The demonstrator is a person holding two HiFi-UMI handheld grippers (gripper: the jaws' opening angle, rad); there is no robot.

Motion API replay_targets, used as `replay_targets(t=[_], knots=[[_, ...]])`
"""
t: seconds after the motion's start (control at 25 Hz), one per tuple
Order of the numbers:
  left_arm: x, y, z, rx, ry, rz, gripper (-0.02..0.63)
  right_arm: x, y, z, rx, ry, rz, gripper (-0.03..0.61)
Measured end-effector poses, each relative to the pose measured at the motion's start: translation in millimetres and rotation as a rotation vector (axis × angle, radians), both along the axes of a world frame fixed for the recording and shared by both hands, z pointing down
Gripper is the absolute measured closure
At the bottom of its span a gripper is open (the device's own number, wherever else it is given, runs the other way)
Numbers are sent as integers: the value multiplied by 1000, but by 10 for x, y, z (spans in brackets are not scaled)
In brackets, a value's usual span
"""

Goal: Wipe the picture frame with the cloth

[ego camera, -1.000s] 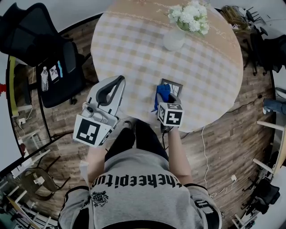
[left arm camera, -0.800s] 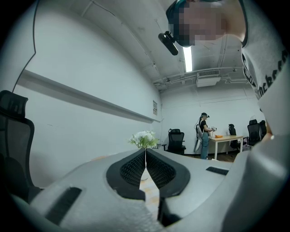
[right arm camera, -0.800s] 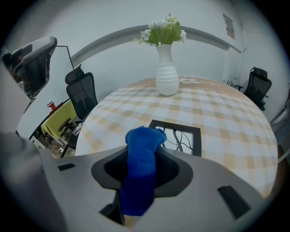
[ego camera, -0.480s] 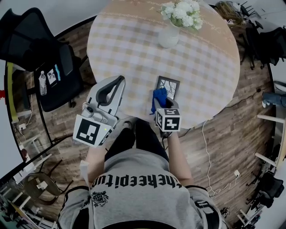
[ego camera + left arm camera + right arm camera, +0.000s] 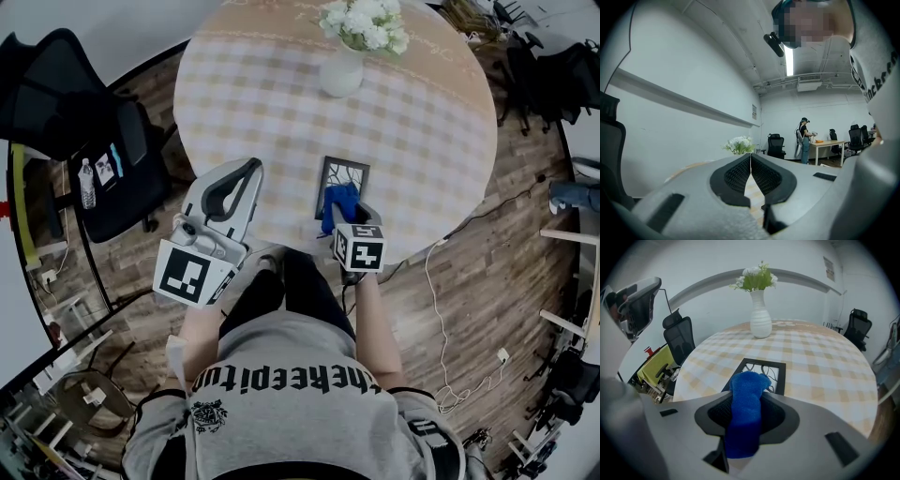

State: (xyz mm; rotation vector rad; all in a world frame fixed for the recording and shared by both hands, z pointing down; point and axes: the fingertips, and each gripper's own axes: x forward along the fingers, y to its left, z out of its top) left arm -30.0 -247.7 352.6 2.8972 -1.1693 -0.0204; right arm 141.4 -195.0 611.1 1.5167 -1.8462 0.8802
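Between right gripper point(image 5: 750, 405) fingers: blue cloth point(image 5: 744, 430), pinched, tip over frame's point(image 5: 776, 370) near edge. Just ahead of fingers: frame flat on table point(image 5: 281, 94). Left gripper point(image 5: 750, 164): fingers pressed together, empty.

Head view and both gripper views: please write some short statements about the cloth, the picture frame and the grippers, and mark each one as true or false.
1. The right hand-held gripper is shut on the blue cloth. True.
2. A white vase with flowers stands on the table. True.
3. The picture frame stands upright, leaning on the white vase. False: it lies flat on the table, apart from the vase.
4. The left hand-held gripper holds a second cloth. False: its jaws are together with nothing between them.
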Motion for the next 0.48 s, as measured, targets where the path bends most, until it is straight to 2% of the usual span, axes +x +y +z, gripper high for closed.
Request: replay_targets(t=[0.48], knots=[[220,3,-24,11,3,54,597,400,132,-52,17,39,72,434]])
